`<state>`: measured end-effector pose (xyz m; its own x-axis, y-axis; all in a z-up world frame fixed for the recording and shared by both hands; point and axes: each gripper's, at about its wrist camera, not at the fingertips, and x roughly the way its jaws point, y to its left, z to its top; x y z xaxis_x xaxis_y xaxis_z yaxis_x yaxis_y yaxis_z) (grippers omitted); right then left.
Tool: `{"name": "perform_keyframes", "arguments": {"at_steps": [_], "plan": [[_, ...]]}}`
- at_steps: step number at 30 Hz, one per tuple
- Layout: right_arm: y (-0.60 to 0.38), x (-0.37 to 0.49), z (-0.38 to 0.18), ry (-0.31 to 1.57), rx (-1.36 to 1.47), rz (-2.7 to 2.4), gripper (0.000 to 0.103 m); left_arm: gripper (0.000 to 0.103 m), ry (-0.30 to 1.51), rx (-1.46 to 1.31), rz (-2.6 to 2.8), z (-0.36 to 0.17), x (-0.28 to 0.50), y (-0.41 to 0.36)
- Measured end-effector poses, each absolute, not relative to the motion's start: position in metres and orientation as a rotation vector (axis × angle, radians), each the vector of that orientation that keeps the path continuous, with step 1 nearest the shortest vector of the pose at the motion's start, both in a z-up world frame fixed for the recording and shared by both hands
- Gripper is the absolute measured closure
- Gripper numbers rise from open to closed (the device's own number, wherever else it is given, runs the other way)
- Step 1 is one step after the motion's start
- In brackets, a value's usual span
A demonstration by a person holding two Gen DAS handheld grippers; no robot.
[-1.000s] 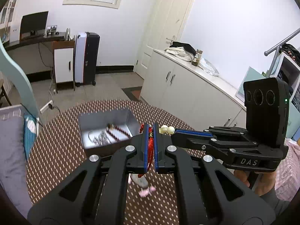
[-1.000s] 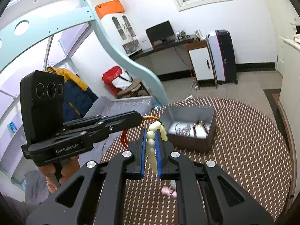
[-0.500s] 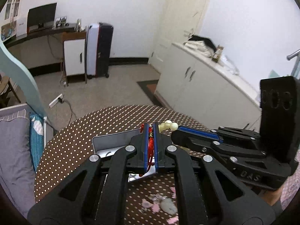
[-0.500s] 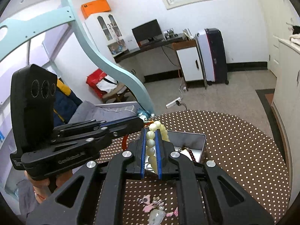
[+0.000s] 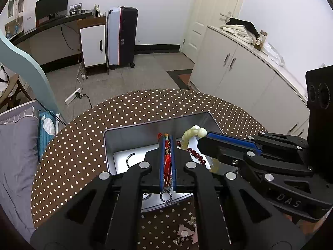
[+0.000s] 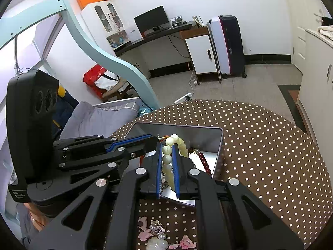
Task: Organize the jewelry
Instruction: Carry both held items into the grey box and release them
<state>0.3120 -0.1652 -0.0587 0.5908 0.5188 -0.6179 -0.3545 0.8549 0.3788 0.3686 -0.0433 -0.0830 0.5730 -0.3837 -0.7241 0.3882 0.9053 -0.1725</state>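
Both grippers, left (image 5: 167, 162) clamping red tassel (image 5: 167, 158), right (image 6: 167, 167) clamping cream beads (image 6: 167, 158), now over tin (image 5: 158, 128).

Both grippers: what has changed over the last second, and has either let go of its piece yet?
Both have moved forward over the metal tin. The left gripper is still shut on the red tasselled cord, the right gripper still shut on the pale bead bracelet; nothing released. The dark red bead strand stays in the tin and the pink charms stay on the dotted tablecloth.
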Motion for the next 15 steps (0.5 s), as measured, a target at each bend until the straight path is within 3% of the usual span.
{"name": "perform_keyframes", "arguments": {"at_steps": [13,14,15], "plan": [[-0.172,0.290,-0.044,0.763,0.236,0.510,0.092,0.096,0.853,0.012,-0.456,-0.077,0.347,-0.036],[-0.174,0.286,-0.041,0.755,0.236,0.509,0.092,0.086,0.846,0.023,-0.452,-0.074,0.342,-0.036],[-0.176,0.280,-0.037,0.744,0.235,0.507,0.092,0.066,0.842,0.025,-0.450,-0.072,0.337,-0.035]]}}
